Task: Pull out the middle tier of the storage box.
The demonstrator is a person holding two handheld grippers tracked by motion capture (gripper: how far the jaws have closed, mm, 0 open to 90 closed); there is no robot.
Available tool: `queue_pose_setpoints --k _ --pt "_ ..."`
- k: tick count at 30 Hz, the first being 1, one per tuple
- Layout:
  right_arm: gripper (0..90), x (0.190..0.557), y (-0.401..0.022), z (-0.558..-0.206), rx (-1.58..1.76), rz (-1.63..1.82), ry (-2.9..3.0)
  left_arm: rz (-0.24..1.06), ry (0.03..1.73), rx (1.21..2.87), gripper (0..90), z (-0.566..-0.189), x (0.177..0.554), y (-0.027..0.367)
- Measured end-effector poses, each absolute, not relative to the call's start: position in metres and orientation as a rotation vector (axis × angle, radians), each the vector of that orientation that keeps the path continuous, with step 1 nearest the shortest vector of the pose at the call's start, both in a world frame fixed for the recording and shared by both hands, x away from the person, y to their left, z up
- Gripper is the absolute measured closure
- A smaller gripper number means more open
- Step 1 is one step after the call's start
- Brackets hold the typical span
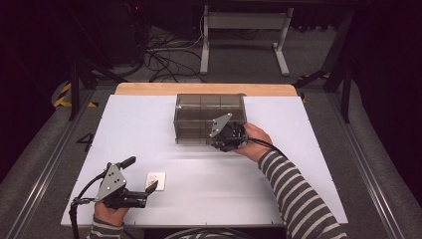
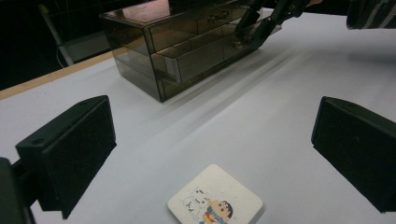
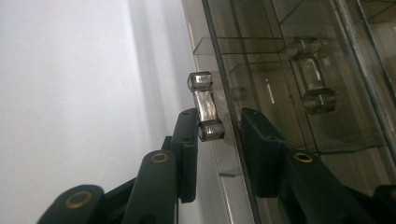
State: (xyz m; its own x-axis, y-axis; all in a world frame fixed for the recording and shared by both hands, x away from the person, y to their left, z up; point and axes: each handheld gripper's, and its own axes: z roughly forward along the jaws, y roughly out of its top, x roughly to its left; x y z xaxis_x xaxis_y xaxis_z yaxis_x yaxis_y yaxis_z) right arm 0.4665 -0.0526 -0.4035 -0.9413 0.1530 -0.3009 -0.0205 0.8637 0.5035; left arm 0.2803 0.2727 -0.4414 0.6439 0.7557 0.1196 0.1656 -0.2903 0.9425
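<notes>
drawer sticks a bit out of the smoky organizer box, long axis running across the box front, handle facing the right gripper. its jaws are narrowed around that handle. left gripper gapes wide over a cartoon coaster.

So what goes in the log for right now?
right gripper: closing on clear drawer handle | smoky plastic drawer box: lower drawer slightly out | left gripper: open over cartoon coaster
</notes>
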Motion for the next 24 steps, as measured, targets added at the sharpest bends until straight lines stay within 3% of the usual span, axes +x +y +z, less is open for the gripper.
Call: queue_pose_setpoints --k 24 --pt "70.3 0.445 -0.055 -0.403 0.034 0.731 2.763 0.69 0.742 1.8 0.5 -0.442 0.281 0.271"
